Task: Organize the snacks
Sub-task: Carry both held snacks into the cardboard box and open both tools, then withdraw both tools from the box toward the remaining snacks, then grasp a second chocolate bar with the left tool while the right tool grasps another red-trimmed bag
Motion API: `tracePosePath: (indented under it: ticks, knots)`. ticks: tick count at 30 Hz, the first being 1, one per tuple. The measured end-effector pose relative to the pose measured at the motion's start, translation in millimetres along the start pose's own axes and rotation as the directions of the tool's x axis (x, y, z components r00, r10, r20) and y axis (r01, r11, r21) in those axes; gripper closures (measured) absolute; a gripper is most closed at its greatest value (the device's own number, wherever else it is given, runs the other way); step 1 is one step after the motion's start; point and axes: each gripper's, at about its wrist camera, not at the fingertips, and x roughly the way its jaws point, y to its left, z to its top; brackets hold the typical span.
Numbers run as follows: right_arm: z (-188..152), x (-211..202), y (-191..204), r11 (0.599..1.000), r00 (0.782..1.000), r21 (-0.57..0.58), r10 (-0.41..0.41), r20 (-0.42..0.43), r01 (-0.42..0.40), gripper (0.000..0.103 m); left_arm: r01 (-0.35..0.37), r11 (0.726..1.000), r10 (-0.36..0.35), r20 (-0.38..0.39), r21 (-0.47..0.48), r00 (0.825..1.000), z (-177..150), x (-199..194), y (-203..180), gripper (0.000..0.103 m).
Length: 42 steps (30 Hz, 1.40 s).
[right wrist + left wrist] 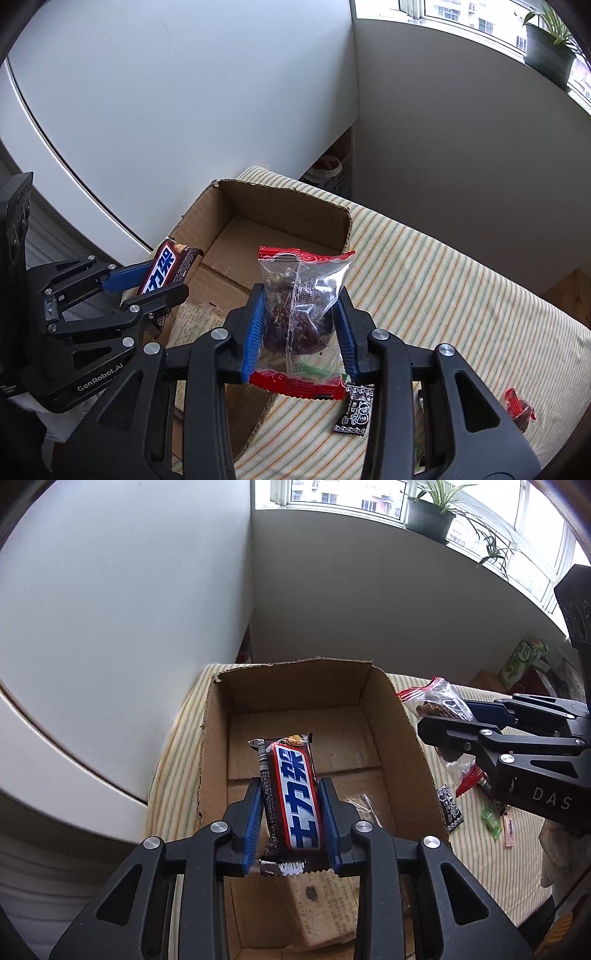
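My left gripper point(291, 794) is shut on a brown, red and white chocolate bar point(293, 794) and holds it above the open cardboard box point(413, 738). A clear packet point(364, 805) lies inside the box. My right gripper point(301, 306) is shut on a clear snack bag with red ends point(301, 314), held over the box's right wall point(343, 229). In the left wrist view the right gripper point(439, 716) and its bag point(437, 698) hang to the right of the box. In the right wrist view the left gripper point(162, 280) and the bar point(162, 271) are at the left.
The box stands on a striped cloth point(443, 295). Small snacks lie on the cloth: a black sachet point(354, 410), a red-wrapped one point(519, 406), green and pink ones point(493, 821). A green carton point(517, 664) is at the far right. A white wall is behind, with a potted plant point(432, 513) on the sill.
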Motion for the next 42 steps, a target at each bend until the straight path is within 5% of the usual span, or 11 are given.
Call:
tracePosePath:
  ticks: [4, 9, 21, 34, 42]
  knots:
    - [7, 13, 1, 1.000, 1.000, -0.009, 0.019, -0.011, -0.019, 0.064, 0.000, 1.000, 0.000, -0.002, -0.009, 1.000, 1, 2, 5, 0.075]
    - [8, 15, 3, 1.000, 1.000, 0.000, 0.022, -0.004, -0.022, 0.044, -0.003, 0.999, 0.003, -0.007, -0.034, 1.000, 2, 2, 13, 0.072]
    - [-17, -45, -23, 1.000, 0.999, 0.012, -0.018, 0.048, 0.017, 0.044, 0.009, 1.000, -0.008, 0.035, -0.025, 0.999, -7, -26, -1, 0.072]
    - [-89, -119, -114, 0.986, 0.988, 0.092, -0.143, 0.055, 0.137, 0.044, 0.102, 0.988, -0.109, 0.052, 0.116, 0.993, -27, -49, -96, 0.072]
    - [-118, -118, -166, 0.974, 0.985, 0.146, -0.174, 0.003, 0.172, 0.044, 0.148, 0.978, -0.150, 0.002, 0.146, 0.989, -36, -33, -145, 0.072]
